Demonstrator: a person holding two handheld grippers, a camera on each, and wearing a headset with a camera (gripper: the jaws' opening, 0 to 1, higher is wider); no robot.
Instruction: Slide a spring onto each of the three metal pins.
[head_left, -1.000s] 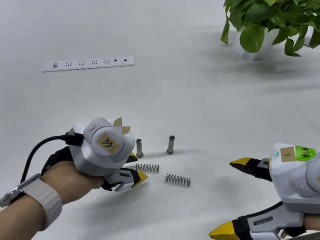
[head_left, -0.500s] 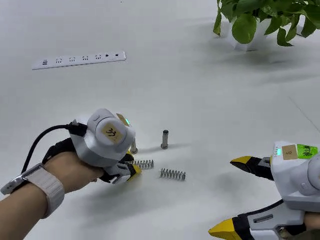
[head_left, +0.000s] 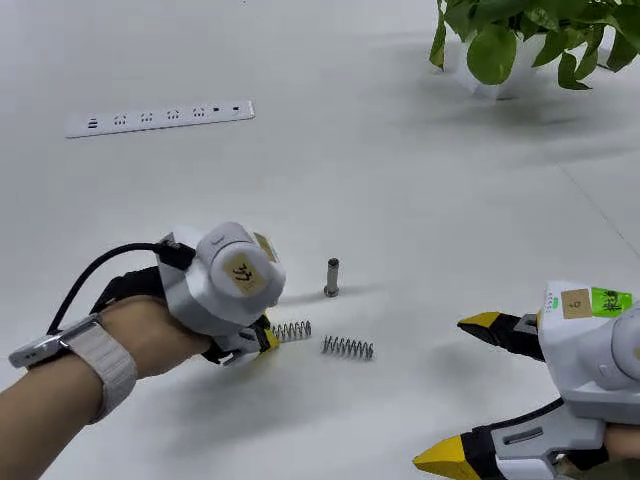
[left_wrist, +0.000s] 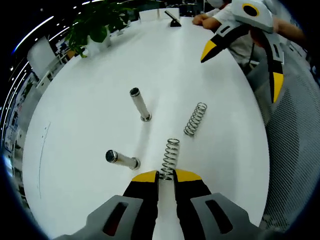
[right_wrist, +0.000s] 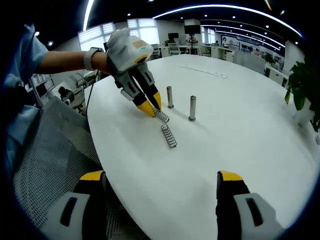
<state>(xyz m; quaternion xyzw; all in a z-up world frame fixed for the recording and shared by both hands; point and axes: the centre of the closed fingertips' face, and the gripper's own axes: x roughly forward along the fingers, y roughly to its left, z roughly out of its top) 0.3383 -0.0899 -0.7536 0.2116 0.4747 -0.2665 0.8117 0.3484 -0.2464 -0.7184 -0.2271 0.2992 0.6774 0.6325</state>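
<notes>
White tabletop (head_left: 400, 190), steel pins standing, one spring nipped at its end.

A power strip (head_left: 160, 117) lies far back on the left and a potted plant (head_left: 530, 40) sits at the far right corner, both well apart from the work. In the left gripper view, the near pin (left_wrist: 122, 159) and the far pin (left_wrist: 140, 104) stand upright beside the first spring (left_wrist: 170, 155), whose near end sits between the yellow tips of the left gripper (left_wrist: 166, 175), which are pressed almost together on it. The second spring (left_wrist: 195, 119) lies loose just beyond. In the head view the left gripper's body covers the near pin. The left hand (head_left: 150, 345) comes in from the lower left, tips angled down to the table. The right gripper (head_left: 458, 392) hangs low at the right, spread wide and holding nothing.
</notes>
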